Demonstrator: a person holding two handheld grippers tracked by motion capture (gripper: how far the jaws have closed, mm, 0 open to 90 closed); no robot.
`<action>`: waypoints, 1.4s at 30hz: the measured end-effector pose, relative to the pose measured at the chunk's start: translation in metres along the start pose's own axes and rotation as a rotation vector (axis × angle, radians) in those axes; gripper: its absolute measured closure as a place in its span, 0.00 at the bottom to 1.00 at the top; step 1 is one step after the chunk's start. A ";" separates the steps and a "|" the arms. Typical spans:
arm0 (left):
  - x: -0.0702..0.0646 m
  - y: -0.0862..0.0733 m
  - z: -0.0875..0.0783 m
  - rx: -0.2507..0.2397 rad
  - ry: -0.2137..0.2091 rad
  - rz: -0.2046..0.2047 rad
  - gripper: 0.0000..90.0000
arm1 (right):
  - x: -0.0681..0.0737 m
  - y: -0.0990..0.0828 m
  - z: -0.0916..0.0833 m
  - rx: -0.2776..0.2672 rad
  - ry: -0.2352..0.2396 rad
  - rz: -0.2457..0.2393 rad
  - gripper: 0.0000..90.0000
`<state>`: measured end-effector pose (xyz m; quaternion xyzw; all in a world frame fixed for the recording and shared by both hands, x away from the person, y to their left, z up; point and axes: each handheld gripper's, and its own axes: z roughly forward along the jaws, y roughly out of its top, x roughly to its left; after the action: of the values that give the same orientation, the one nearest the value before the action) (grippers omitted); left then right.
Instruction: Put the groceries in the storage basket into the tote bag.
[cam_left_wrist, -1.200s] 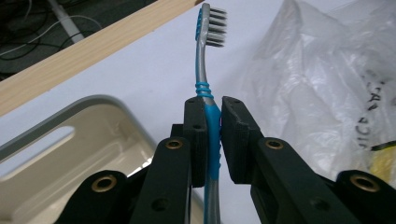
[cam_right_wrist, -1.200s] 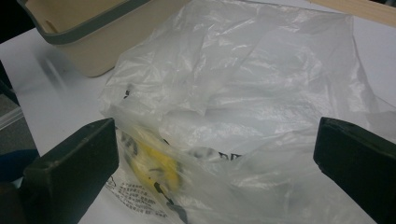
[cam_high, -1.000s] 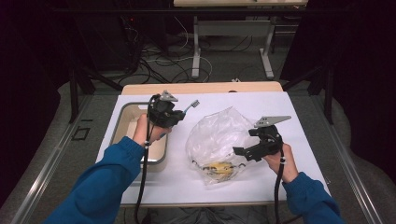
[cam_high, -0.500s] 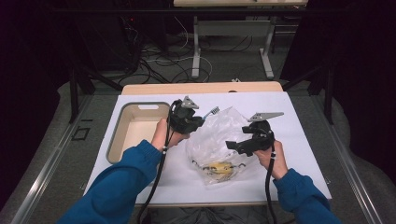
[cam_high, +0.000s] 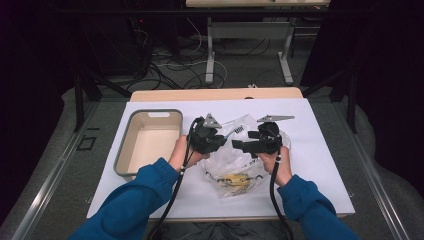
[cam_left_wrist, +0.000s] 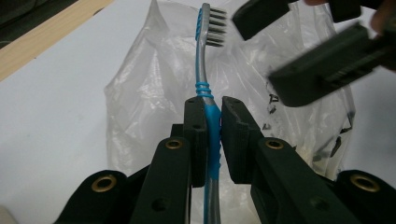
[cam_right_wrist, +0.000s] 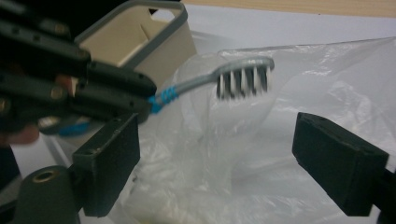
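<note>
A grey and blue toothbrush (cam_left_wrist: 201, 60) is clamped by its blue handle in my left gripper (cam_left_wrist: 212, 105), bristle head pointing away. In the high view my left gripper (cam_high: 222, 139) holds the brush (cam_high: 236, 131) over the top of a clear plastic bag (cam_high: 235, 165) lying on the white table. A yellow item (cam_high: 235, 179) lies inside the bag. My right gripper (cam_high: 240, 145) faces the left one, open, jaws wide apart around the bag's upper part (cam_right_wrist: 327, 79). The brush head (cam_right_wrist: 243, 77) hovers just above the gap between the right jaws.
A beige tray (cam_high: 122, 150) with a grey rim stands on the table's left, its corner (cam_right_wrist: 159, 28) just behind the left gripper. The table's wooden far edge (cam_high: 215, 94) lies beyond the white sheet. Cables and table legs are on the floor behind.
My left gripper has carried the toothbrush rightward from above the tray to the bag's top. My right gripper has moved left and slightly farther, up to the bag.
</note>
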<state>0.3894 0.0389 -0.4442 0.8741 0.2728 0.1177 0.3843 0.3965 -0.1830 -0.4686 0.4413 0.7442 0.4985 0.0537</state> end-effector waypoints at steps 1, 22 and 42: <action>-0.001 -0.001 0.001 0.000 -0.002 -0.001 0.90 | -0.001 0.001 0.003 -0.003 0.003 0.018 0.18; -0.003 -0.014 0.011 -0.046 -0.045 -0.037 0.90 | -0.029 0.006 -0.009 -0.127 0.128 0.347 0.89; -0.015 -0.052 -0.007 -0.016 0.058 -0.022 0.43 | -0.062 -0.001 -0.022 -0.158 -0.075 0.354 0.88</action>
<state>0.3537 0.0633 -0.4776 0.8641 0.2926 0.1411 0.3843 0.4215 -0.2427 -0.4810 0.5779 0.6110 0.5403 0.0274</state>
